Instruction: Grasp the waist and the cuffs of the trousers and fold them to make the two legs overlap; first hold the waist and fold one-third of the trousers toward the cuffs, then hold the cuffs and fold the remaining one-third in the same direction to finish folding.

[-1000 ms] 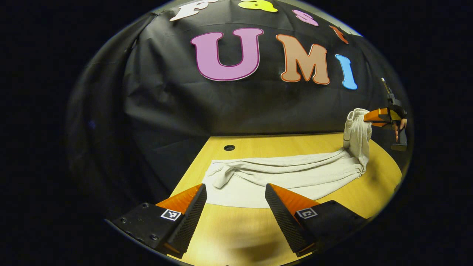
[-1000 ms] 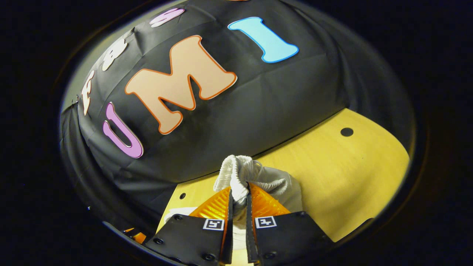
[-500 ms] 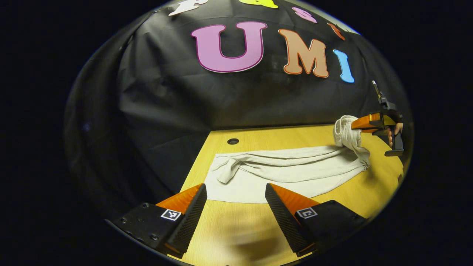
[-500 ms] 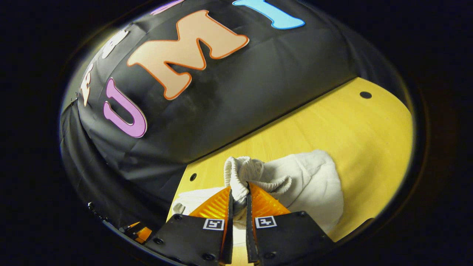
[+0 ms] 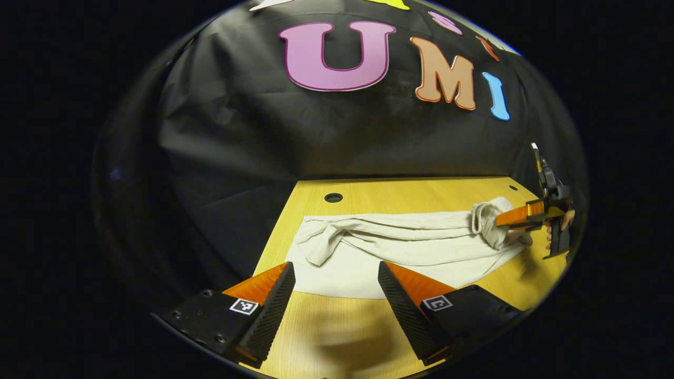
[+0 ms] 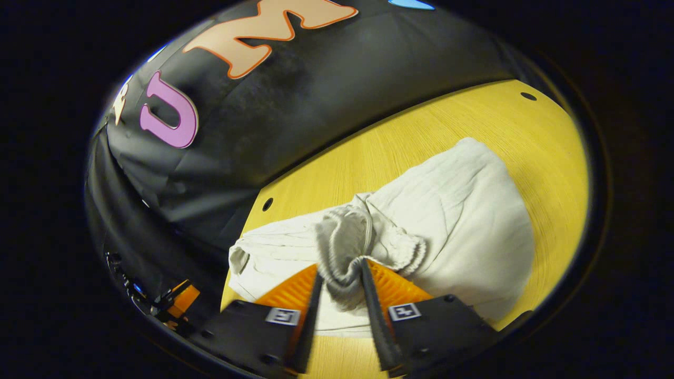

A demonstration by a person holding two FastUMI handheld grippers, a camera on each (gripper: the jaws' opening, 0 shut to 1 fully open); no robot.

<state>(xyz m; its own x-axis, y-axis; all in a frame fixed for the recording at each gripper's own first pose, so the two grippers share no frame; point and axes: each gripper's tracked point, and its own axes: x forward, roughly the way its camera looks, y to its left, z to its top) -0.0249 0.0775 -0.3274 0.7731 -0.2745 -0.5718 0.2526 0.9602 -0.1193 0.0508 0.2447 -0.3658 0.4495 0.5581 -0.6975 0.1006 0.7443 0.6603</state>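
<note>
White trousers (image 5: 400, 252) lie lengthwise across the wooden table (image 5: 337, 326). In the left gripper view my left gripper (image 5: 334, 268) hovers open over the trousers' near edge, with nothing between its fingers. In the right gripper view my right gripper (image 6: 340, 266) holds the bunched elastic waistband (image 6: 345, 237) between both fingers, low over the cloth. The waist end (image 6: 463, 210) is laid over onto the legs. The right gripper (image 5: 497, 222) also shows in the left gripper view, at the far right end of the trousers.
A hand (image 5: 558, 231) holds the right gripper's handle at the table's right end. Round holes (image 5: 333, 197) (image 6: 528, 96) sit near the back edge, by the black cloth wall. The left gripper (image 6: 176, 302) shows small at the lower left of the right gripper view.
My right gripper has come down with the waistband from mid-air to the cloth on the table. Its jaws now stand wider apart around the waistband. The left gripper has hardly moved.
</note>
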